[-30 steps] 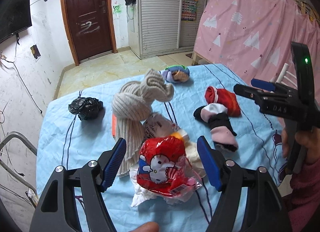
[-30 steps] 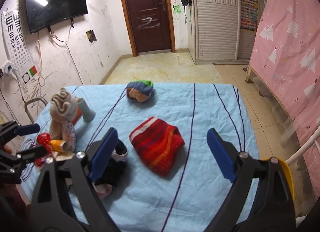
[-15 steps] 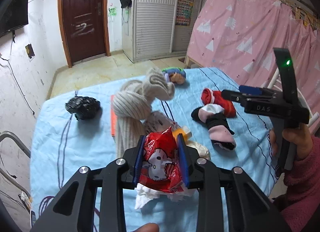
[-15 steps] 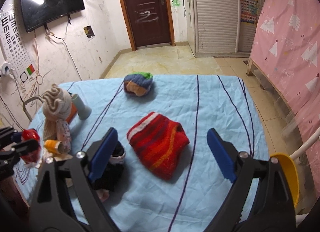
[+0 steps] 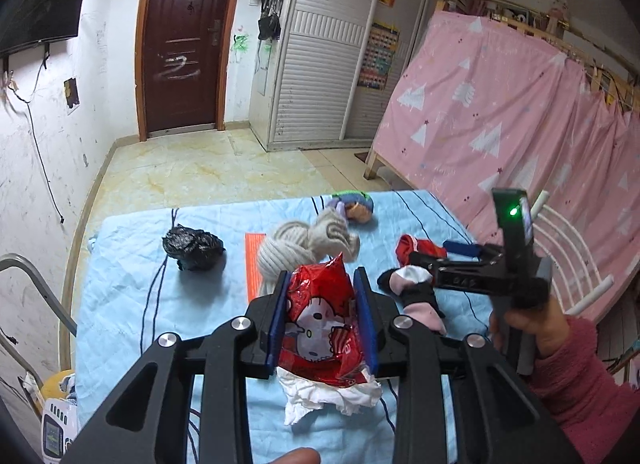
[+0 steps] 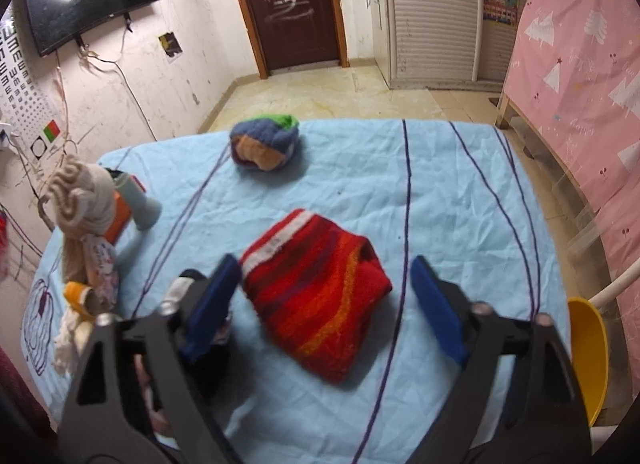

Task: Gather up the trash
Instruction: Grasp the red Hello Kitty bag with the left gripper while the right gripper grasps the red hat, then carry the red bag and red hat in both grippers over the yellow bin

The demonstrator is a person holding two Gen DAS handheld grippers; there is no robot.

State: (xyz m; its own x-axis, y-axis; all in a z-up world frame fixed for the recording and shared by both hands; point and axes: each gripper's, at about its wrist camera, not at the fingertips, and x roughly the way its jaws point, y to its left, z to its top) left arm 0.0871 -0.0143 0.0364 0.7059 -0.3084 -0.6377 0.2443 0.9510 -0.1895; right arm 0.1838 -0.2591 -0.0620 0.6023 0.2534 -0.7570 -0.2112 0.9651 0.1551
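**Snack wrapper pinched, red knit between closing jaws**

The left gripper (image 5: 321, 318) is clamped narrow on a red foil snack wrapper (image 5: 320, 320) printed with a cartoon cat; the crinkled, shiny bag bulges up between the blue pads, and a crumpled white tissue (image 5: 328, 396) hangs ragged beneath it, over the near edge of the table (image 5: 128, 296). The table wears a quilted, pale blue cloth with thin dark stripes.

The right gripper (image 6: 324, 304), held in a hand (image 5: 528, 328) with a fuzzy pink sleeve, has its jaws closing around a folded red knit (image 6: 320, 296) banded in orange and white; the pads stand apart from the wool, not pressing it.

Toward the far left corner sits a knotted black plastic bag (image 5: 193, 247), glossy and lumpy; its contents cannot be seen. Mid-table lies a knotted cream ribbed knit (image 5: 308, 240) on a flat orange card (image 5: 253, 260). Near the far edge rests a rolled blue, green and orange sock ball (image 6: 265, 143). Beside the right gripper's left finger lies a black, white and pink sock (image 5: 416, 292). A yellow bowl-shaped rim (image 6: 588, 348) shows off the right edge.
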